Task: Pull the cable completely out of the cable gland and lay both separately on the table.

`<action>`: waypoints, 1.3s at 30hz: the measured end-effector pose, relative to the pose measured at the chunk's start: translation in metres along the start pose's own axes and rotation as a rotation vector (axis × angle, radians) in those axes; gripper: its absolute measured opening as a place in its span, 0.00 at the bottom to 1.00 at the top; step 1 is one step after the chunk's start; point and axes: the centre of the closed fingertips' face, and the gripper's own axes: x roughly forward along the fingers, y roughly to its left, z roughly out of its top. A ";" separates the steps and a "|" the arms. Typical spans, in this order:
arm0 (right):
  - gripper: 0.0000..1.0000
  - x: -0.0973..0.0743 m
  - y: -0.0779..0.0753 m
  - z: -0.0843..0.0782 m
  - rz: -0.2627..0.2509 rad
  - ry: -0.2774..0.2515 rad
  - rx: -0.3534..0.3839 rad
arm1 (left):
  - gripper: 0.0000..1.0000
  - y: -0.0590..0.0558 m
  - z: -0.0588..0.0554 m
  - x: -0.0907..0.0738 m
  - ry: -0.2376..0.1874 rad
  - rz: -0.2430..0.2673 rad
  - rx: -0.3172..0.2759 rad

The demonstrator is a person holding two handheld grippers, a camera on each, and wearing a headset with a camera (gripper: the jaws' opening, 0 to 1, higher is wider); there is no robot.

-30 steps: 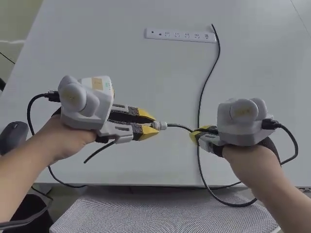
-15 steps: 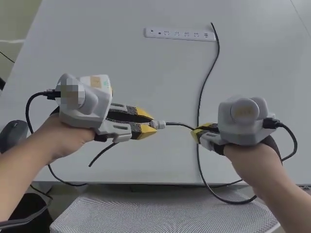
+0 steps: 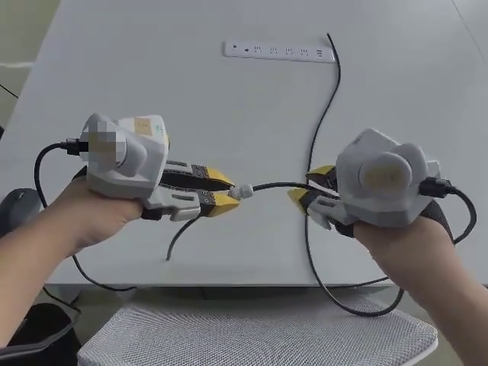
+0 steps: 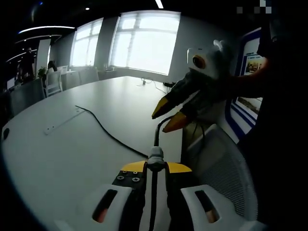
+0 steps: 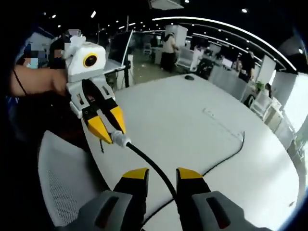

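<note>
A small white cable gland (image 3: 244, 191) is held above the white table (image 3: 152, 99), with my left gripper (image 3: 226, 195) shut on it. A black cable (image 3: 274, 185) runs from the gland to my right gripper (image 3: 303, 200), which is shut on the cable. In the left gripper view the gland (image 4: 155, 154) sits at the yellow tips of the left gripper (image 4: 155, 167), and the cable (image 4: 157, 132) rises toward the right gripper (image 4: 168, 116). In the right gripper view the cable (image 5: 151, 166) passes between the jaws of the right gripper (image 5: 161, 174) toward the gland (image 5: 120, 139) and the left gripper (image 5: 108, 126). A short cable tail (image 3: 179, 236) hangs behind the left gripper.
A white power strip (image 3: 278, 52) lies at the far side of the table, its black cord (image 3: 328, 114) running toward the front edge and looping below it. A grey mesh chair (image 3: 252, 335) stands in front of the table. A dark rounded object (image 3: 19, 206) sits at left.
The grippers have drawn further apart, so more cable shows between them. The tail behind the left gripper has shortened. The right gripper has tilted upward.
</note>
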 end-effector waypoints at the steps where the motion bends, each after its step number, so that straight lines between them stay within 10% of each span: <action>1: 0.18 0.000 0.004 0.007 0.005 -0.025 -0.053 | 0.15 0.001 0.000 0.000 0.000 0.001 0.000; 8: 0.16 0.013 0.036 0.020 0.069 0.000 -0.303 | 0.15 0.001 0.001 -0.001 -0.002 0.000 0.002; 20: 0.07 0.024 0.041 0.015 0.096 0.041 -0.397 | 0.15 -0.003 0.003 0.001 -0.001 -0.006 0.013; 39: 0.02 0.019 0.035 0.001 0.113 0.025 -0.114 | 0.14 -0.010 0.010 0.004 -0.017 -0.019 0.025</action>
